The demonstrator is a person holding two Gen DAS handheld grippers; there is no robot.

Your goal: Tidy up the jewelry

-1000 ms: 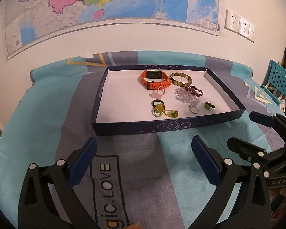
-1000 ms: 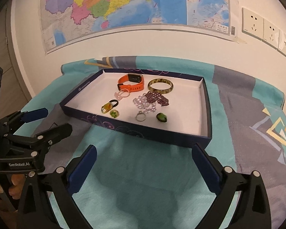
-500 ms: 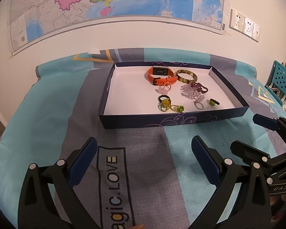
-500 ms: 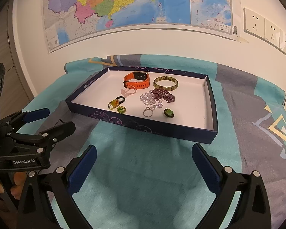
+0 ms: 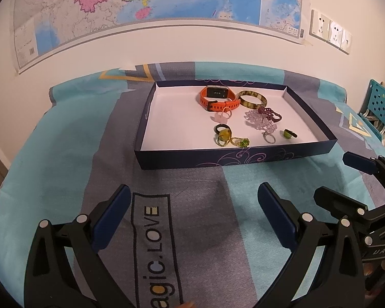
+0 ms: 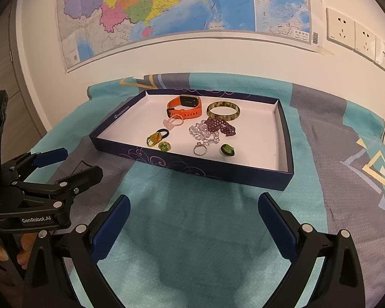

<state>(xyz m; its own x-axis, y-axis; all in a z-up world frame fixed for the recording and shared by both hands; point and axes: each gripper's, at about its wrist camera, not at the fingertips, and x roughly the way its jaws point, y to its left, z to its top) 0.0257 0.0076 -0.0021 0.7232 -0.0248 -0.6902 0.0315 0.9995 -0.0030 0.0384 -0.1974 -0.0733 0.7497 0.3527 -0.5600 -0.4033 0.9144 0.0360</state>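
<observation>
A dark blue tray [image 5: 233,157] [image 6: 192,165] with a white floor lies on the cloth. In it are an orange watch [image 5: 218,98] [image 6: 186,106], a mottled bangle [image 5: 252,99] [image 6: 223,111], bead bracelets [image 5: 263,120] [image 6: 214,129] and several rings [image 5: 231,138] [image 6: 164,142]. My left gripper [image 5: 192,210] is open and empty, well short of the tray's front wall. My right gripper [image 6: 192,214] is open and empty, also short of the tray. Each gripper shows in the other's view, the right one [image 5: 346,177] and the left one [image 6: 64,164].
A teal and grey patterned cloth [image 5: 64,141] covers the table. A map [image 6: 166,7] and wall sockets [image 6: 354,33] are on the wall behind. A teal perforated chair [image 5: 379,102] stands at the far right.
Both grippers have drawn back from the tray and risen a little, so the tray looks smaller and farther. Both stay open and empty. The jewelry has not moved.
</observation>
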